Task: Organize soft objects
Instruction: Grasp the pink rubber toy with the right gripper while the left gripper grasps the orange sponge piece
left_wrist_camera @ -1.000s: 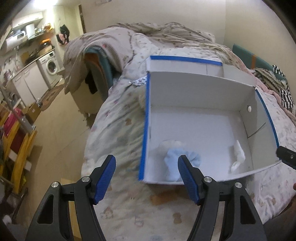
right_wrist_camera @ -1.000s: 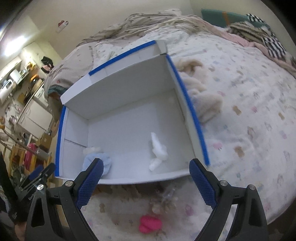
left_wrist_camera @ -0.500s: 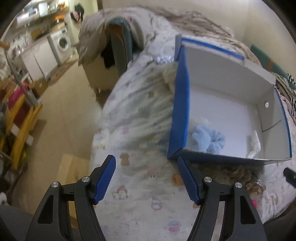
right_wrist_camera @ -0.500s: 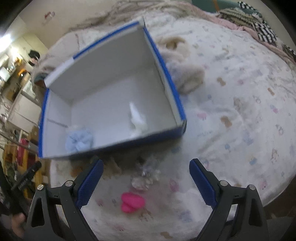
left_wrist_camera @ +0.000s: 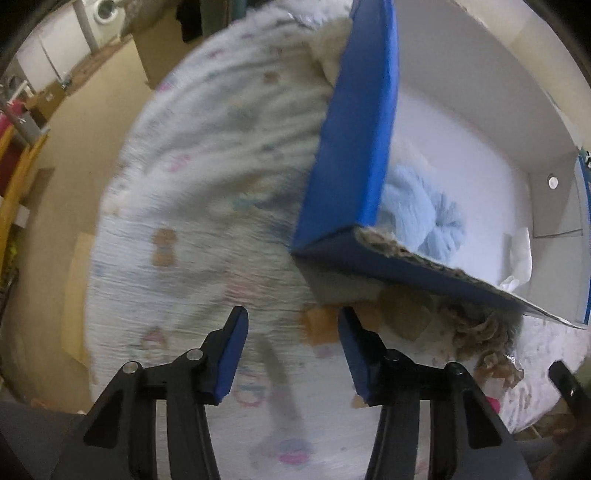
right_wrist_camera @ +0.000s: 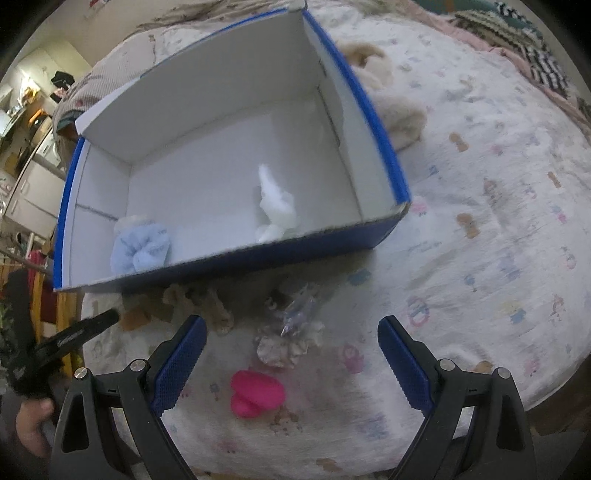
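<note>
1. Left tongs (left_wrist_camera: pixel 291 354) spread and empty, hovering over the bedsheet (left_wrist_camera: pixel 192 229) with the blue box (left_wrist_camera: pixel 351 147) corner just ahead and to the right of the right-hand finger.
2. Right tongs (right_wrist_camera: pixel 291 354) likewise spread wide, gripping nothing; pink soft piece (right_wrist_camera: pixel 256 393) lying between the fingers, slightly toward the left one, likely the next pick.
3. Just ahead of the right tongs: a crinkly clear-wrapped piece (right_wrist_camera: pixel 295 314) on a pale fluffy lump (right_wrist_camera: pixel 282 347), and a beige curly piece (right_wrist_camera: pixel 207 302) to the left, all outside the box, touching or nearly touching its front wall.
4. Beyond those, inside the box: light-blue fluffy scrunchie (right_wrist_camera: pixel 140 249) in the near-left corner, white fluff (right_wrist_camera: pixel 275 206) near the front wall; presumably sorted already.
5. Further beige plush (right_wrist_camera: pixel 391 99) beyond the box's right wall.
6. Soft, cartoon-printed sheet underfoot for everything; kitchen units and a washing machine (left_wrist_camera: pixel 105 5) far off left of the left tongs.
</note>
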